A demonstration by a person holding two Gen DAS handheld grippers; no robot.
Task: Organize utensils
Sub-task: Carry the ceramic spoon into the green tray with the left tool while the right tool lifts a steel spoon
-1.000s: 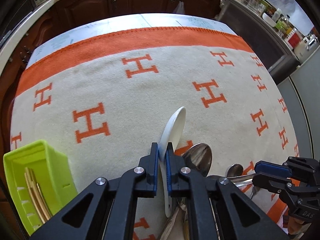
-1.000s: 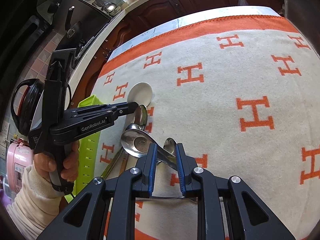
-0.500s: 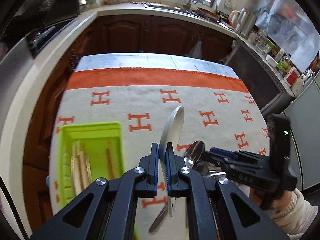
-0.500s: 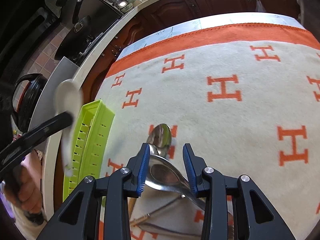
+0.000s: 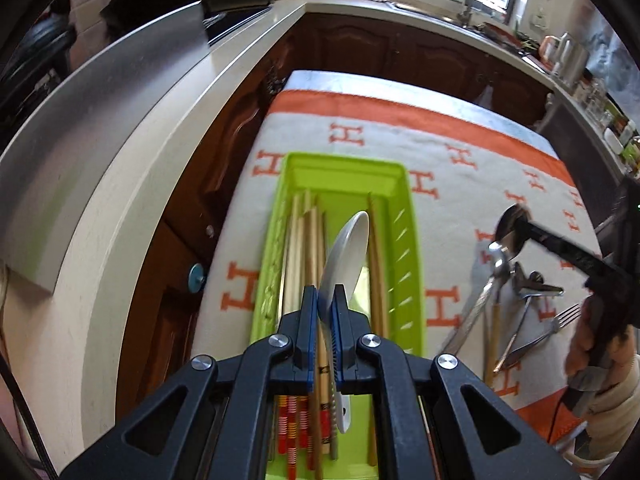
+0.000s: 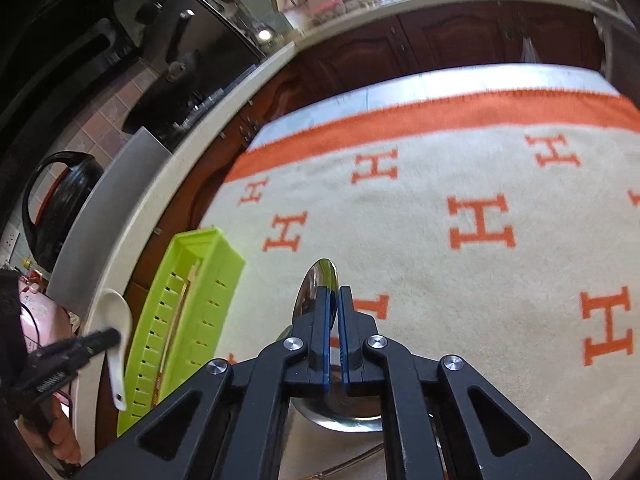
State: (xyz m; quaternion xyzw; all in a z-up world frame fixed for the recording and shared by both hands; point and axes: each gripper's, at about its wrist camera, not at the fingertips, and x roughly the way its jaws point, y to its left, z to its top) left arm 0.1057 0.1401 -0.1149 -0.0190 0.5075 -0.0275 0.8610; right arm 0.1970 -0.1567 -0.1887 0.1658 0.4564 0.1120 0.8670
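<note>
My left gripper [image 5: 323, 292] is shut on a white ceramic spoon [image 5: 348, 248] and holds it tilted above the lime-green tray [image 5: 412, 240]. Several wooden chopsticks [image 5: 308, 240] lie lengthwise in that tray. In the right wrist view the same white spoon [image 6: 116, 316] hangs in the left gripper [image 6: 108, 336] beside the tray [image 6: 224, 280]. My right gripper [image 6: 334, 296] has its jaws closed together on the edge of a metal spoon's bowl [image 6: 312, 280] over the cloth. From the left wrist view, that right gripper [image 5: 524, 226] pinches the metal spoon [image 5: 507, 230].
A loose pile of steel utensils [image 5: 520, 296], with a fork [image 5: 560, 316], lies on the orange-and-cream cloth [image 6: 440, 168]. A large steel spoon bowl [image 6: 340, 416] sits under the right gripper. The counter edge [image 5: 160, 160] runs along the left. A black pot [image 6: 52, 208] stands there.
My left gripper carried the white spoon leftward from the utensil pile to above the green tray. My right gripper opened, moved forward along the metal spoon, and closed on its bowl.
</note>
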